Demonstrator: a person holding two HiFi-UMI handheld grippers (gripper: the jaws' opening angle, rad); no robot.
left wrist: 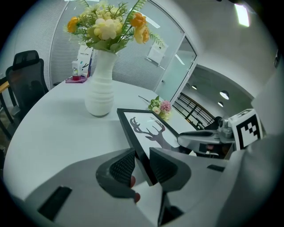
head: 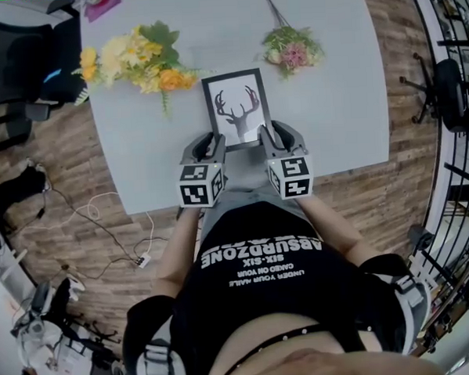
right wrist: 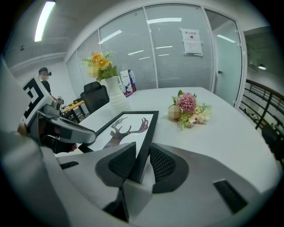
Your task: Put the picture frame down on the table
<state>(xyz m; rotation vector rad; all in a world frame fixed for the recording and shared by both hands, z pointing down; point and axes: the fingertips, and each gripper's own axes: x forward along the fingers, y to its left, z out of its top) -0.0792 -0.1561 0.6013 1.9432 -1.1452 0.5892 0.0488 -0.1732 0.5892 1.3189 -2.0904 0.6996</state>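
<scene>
The picture frame, a black-edged deer print, lies face up between the two tools, each pinching one long edge near the end closest to the person. The left gripper is clamped on the left edge and the right gripper on the right. Holding both sides probably keeps it level for lowering onto the table; whether its far end already touches, I cannot tell. Beyond the left gripper stands a white vase of flowers, and beyond the right lies a small bouquet, both apart from the frame.
</scene>
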